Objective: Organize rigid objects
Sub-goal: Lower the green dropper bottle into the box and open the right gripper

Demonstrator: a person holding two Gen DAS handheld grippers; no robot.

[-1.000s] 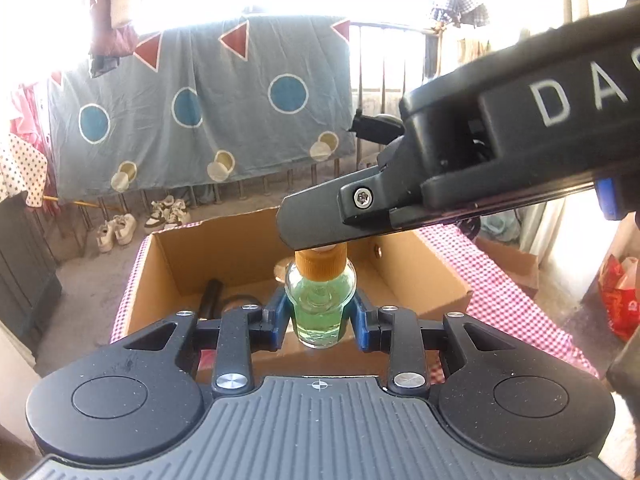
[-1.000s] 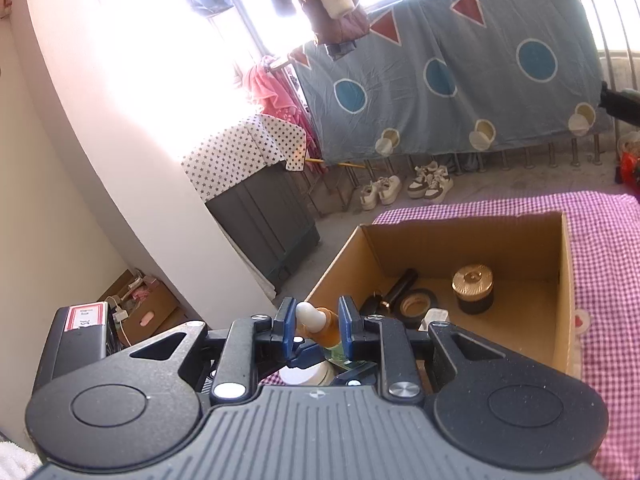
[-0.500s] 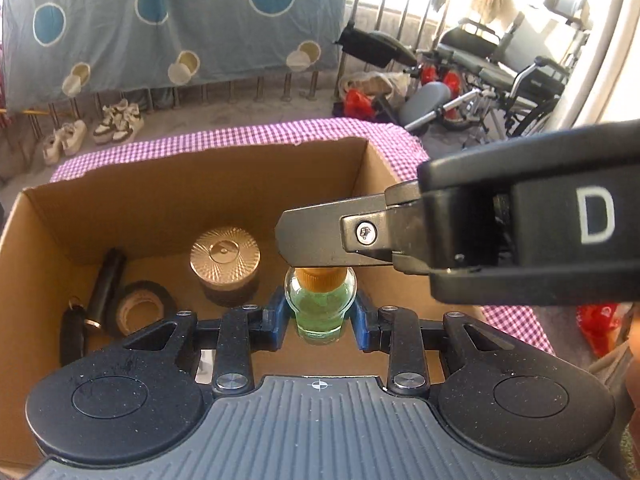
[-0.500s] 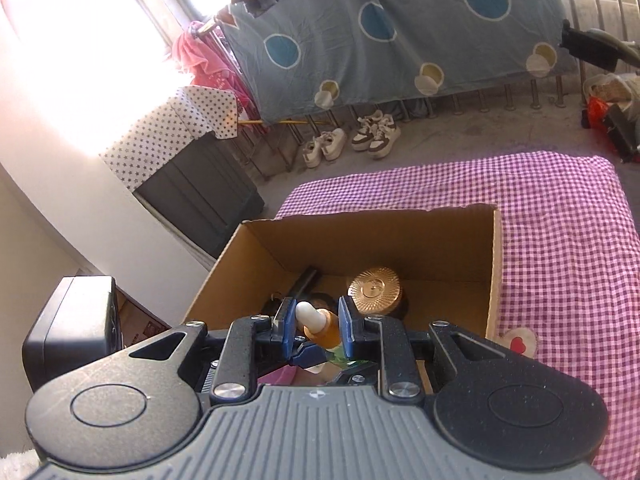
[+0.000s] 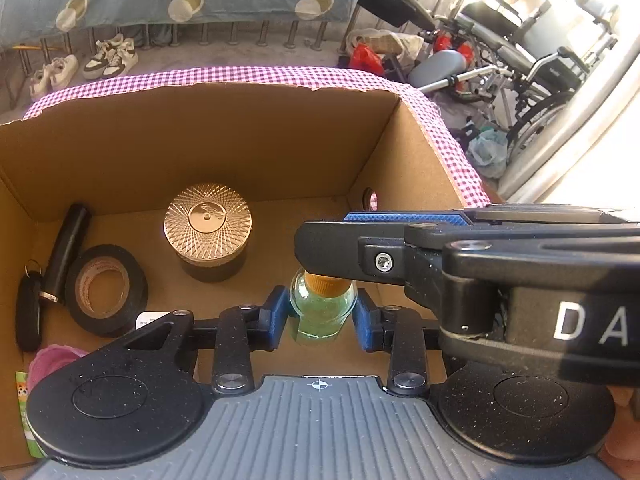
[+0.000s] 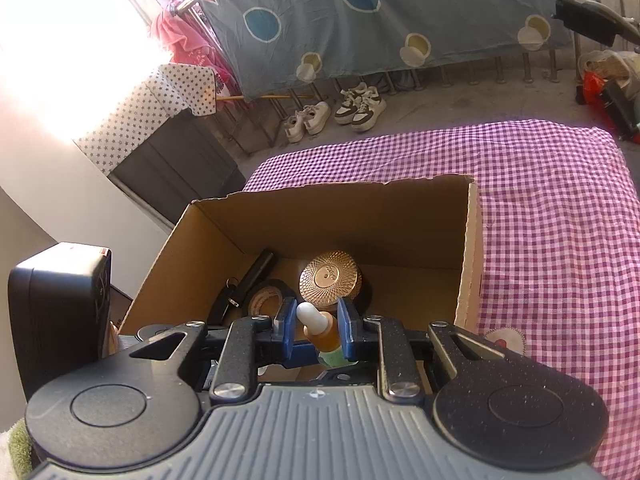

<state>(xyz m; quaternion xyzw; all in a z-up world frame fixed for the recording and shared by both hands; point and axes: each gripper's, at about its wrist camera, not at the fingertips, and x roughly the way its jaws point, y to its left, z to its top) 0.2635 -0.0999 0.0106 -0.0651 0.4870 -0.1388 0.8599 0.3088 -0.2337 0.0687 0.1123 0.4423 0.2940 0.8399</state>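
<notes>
We see a grey concrete floor running to a railing hung with a blue patterned sheet. Beneath that sheet stand pale sneakers; left of it, window light glares white.

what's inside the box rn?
In the box: gold-lidded jar, tape roll, black tube, key fob. The grippers hide the near floor; something pink peeks out there.

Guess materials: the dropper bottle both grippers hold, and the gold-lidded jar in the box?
Dropper bottle: likely clear glass, glossy; green liquid shows through. Its orange collar and white bulb look like plastic and rubber.
Jar: lid seems metallic gold, with embossed radial pattern catching light; dark base unclear.
</notes>
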